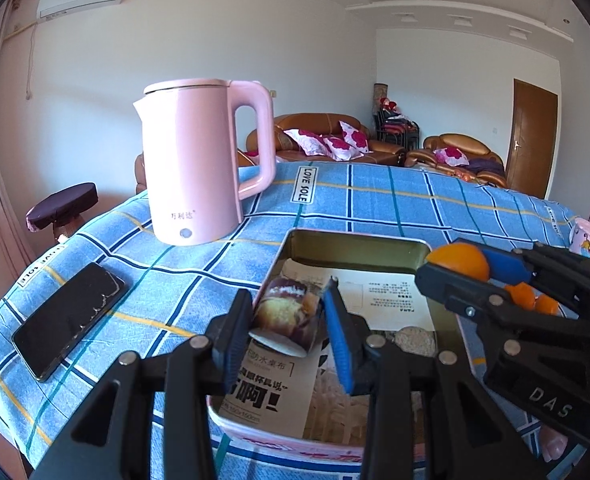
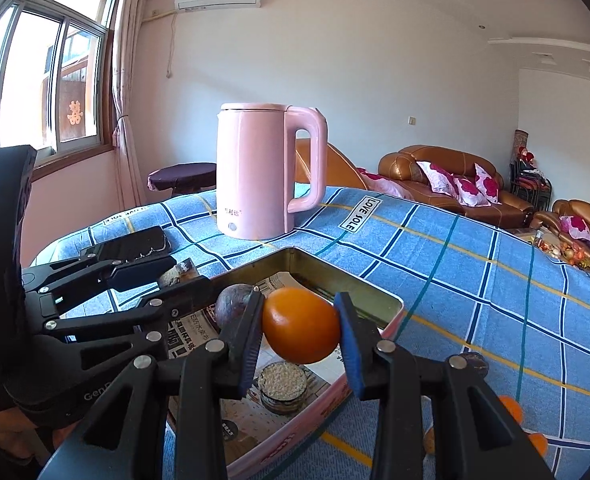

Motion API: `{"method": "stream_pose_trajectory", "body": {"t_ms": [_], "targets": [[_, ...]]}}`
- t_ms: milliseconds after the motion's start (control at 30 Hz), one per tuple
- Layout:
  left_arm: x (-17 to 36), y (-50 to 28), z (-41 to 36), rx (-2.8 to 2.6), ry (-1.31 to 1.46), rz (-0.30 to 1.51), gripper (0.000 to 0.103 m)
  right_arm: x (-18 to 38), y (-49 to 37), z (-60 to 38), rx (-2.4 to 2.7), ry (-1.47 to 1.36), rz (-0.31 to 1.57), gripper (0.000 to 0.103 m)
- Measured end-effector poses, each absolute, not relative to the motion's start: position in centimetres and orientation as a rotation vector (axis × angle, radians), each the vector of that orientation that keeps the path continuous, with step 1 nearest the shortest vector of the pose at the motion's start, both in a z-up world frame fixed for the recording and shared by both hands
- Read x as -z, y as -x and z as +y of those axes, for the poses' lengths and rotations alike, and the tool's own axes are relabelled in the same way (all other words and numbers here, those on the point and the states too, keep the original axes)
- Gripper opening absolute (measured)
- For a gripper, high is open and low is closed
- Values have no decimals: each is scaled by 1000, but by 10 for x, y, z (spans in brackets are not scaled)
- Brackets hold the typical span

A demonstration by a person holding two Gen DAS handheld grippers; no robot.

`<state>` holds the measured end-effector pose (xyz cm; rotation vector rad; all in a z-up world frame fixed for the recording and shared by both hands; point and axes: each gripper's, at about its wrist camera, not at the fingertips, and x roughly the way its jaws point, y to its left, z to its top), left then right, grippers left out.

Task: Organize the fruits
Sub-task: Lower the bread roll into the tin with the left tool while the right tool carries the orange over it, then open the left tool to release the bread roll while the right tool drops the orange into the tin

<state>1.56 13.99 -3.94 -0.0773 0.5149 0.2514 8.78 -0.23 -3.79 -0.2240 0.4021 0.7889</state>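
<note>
Orange (image 2: 301, 325) clamped in right claw (image 2: 299, 326) above tin (image 2: 379, 304).

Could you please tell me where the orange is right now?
The orange is gripped in the right claw, held above the near part of the metal tin, with the pink kettle standing beyond it.

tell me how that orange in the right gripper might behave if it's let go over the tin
The orange is round and smooth, so it would probably roll across the paper lining the tin. Only pad edges of the right hand-held gripper touch it, so it may slip.
</note>
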Motion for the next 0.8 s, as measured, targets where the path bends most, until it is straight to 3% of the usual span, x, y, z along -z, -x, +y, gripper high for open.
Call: {"method": "stream_pose_trajectory", "body": {"t_ms": [800], "targets": [[53,-25,142,-261,49,595,40,62,-109,19,-797,269,568,38]]}}
